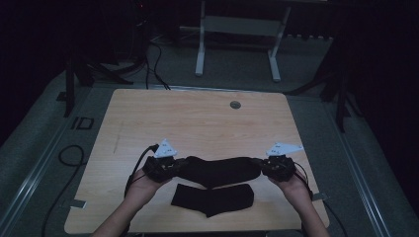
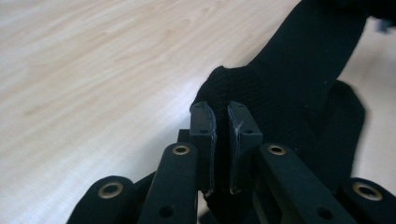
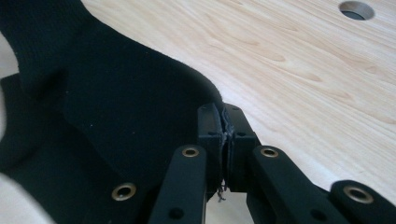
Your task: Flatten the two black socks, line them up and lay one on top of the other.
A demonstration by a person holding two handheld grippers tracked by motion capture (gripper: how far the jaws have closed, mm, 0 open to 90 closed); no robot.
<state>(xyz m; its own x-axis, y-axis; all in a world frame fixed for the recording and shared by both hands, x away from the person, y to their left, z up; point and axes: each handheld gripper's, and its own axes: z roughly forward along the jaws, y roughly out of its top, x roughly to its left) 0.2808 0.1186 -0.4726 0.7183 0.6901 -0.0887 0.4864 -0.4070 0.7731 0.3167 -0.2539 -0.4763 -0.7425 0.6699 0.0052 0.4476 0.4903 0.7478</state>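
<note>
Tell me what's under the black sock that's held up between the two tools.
Under the held sock is bare wooden table, with a second black sock lying flat just nearer the person. Whether they overlap is unclear.

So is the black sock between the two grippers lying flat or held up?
Held up: the black sock hangs stretched between left gripper and right gripper.
</note>
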